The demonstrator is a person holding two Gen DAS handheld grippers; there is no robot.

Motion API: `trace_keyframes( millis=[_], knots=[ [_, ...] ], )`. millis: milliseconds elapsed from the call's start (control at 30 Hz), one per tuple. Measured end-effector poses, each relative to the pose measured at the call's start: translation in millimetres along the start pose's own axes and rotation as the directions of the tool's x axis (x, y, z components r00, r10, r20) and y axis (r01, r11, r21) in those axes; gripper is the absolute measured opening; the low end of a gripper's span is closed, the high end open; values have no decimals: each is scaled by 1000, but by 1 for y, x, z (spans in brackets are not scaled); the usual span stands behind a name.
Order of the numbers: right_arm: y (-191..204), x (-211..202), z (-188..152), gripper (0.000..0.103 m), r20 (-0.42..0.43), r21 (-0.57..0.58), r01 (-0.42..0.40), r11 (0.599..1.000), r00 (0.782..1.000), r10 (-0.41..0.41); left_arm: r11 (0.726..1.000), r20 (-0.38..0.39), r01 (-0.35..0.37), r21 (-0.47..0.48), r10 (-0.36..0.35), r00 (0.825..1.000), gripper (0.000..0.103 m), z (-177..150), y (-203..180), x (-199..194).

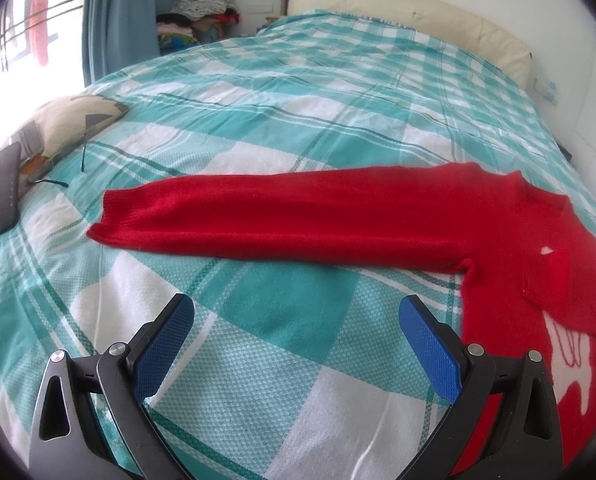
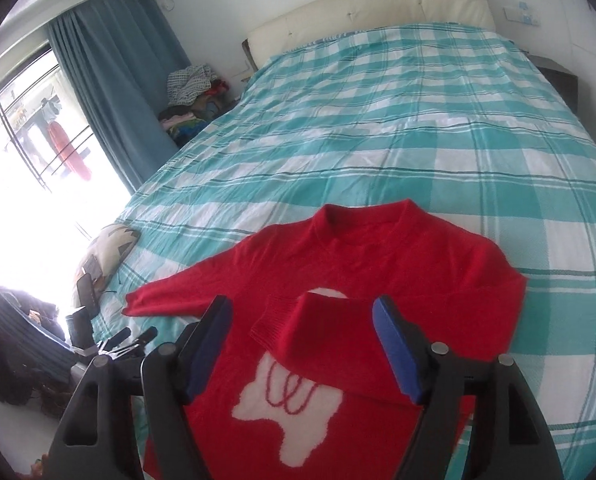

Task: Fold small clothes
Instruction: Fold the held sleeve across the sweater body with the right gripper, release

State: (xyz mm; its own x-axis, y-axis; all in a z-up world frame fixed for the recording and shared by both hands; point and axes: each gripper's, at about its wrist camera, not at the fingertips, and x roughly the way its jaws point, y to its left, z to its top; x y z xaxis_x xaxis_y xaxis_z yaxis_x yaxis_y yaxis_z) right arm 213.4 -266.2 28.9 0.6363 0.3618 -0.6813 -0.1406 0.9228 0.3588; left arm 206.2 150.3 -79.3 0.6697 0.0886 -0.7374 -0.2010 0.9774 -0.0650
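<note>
Red wool marks the one garment here: a small sweater (image 2: 378,264) lying flat on the bed (image 2: 398,128), front up, near the foot end, its neck toward the headboard (image 2: 370,12). The bed wears a teal and white checked cover.

At the far left of the left wrist view, a patterned pillow (image 1: 64,120) sits at the bed's edge with a dark remote (image 1: 3,192) resting against it. Next comes the sweater's one sleeve (image 1: 282,220), stretched straight out across the cover, cuff toward the pillow. The left tongs (image 1: 296,344) hover over bare cover just beside that sleeve, spread wide with nothing between them.

In the right wrist view, the other sleeve (image 2: 322,328) lies folded in across the chest, its cuff partly covering a white animal figure (image 2: 294,420) knitted into the front. The right tongs (image 2: 302,348) hang above that folded sleeve, released, their blue pads standing clear on either side of it.
</note>
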Motion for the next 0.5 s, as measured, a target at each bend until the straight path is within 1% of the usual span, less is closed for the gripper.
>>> trace_keyframes(
  millis=[67, 133, 167, 233, 300, 367, 400, 467, 500],
  knots=[
    [-31, -8, -23, 76, -10, 16, 87, 996, 996, -87, 1000, -2, 2, 6, -2, 1000, 102, -1, -2, 0],
    [-55, -9, -49, 76, -48, 17, 155, 988, 987, -154, 1000, -3, 8, 16, -8, 1000, 102, -3, -6, 1],
    [-62, -9, -61, 76, -63, 6, 182, 983, 981, -182, 1000, -3, 11, 23, -11, 1000, 102, -4, -8, 1],
    [-62, -8, -78, 76, -84, -29, 197, 980, 976, -198, 999, 1, 14, 44, -14, 1000, 102, -5, -14, 0],
    [-46, -2, -87, 75, -90, -91, 185, 978, 977, -193, 997, 9, 8, 70, -9, 1000, 102, -6, -19, -1],
    [-13, 9, -88, 74, -85, -208, 158, 965, 980, -179, 996, 12, 1, 85, -2, 1000, 102, -7, -21, -1],
    [8, 16, -88, 73, -83, -282, 132, 950, 983, -161, 996, 9, 2, 85, -3, 1000, 102, -7, -21, 0],
    [51, 34, -87, 71, -98, -400, 44, 916, 991, -91, 997, 3, 7, 74, -7, 1000, 102, -6, -18, 0],
    [71, 45, -87, 66, -113, -444, 9, 896, 991, -65, 998, 1, 10, 65, -10, 1000, 102, -6, -17, 1]
  ],
)
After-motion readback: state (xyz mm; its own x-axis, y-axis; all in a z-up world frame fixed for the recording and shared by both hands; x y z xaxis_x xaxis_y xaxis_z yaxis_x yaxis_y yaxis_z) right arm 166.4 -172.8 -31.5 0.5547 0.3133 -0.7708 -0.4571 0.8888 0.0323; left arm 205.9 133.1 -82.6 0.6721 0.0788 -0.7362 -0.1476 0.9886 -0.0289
